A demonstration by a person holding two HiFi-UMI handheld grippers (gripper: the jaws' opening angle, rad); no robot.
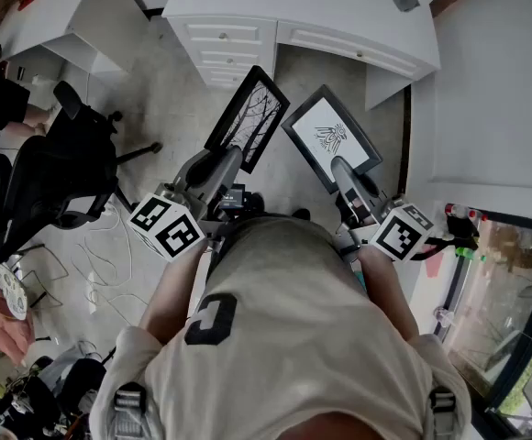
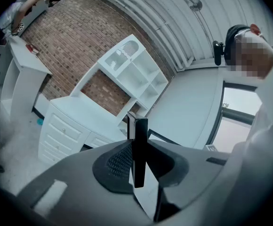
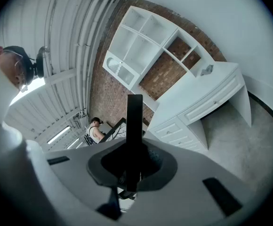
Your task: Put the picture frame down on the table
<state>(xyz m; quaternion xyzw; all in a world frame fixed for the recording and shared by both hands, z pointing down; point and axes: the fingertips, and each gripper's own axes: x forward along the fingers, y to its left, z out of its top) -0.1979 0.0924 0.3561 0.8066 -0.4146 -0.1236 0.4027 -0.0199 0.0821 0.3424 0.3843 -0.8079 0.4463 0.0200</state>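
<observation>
I hold two black picture frames above the floor, one in each gripper. The left frame (image 1: 248, 117) shows bare tree branches, and my left gripper (image 1: 230, 159) is shut on its lower edge. The right frame (image 1: 332, 137) shows a small ink drawing on white, with my right gripper (image 1: 342, 166) shut on its near edge. In the left gripper view the left frame (image 2: 139, 147) stands edge-on between the jaws. The right gripper view shows the right frame (image 3: 133, 135) edge-on in the same way. The white desk (image 1: 312, 7) lies ahead, beyond both frames.
The desk has drawers (image 1: 225, 49) at its left and a knee gap below. A black office chair (image 1: 60, 168) and loose cables (image 1: 101, 246) are on the floor to my left. A second white desk (image 1: 60, 16) stands at far left, and a glass door (image 1: 514, 291) at right.
</observation>
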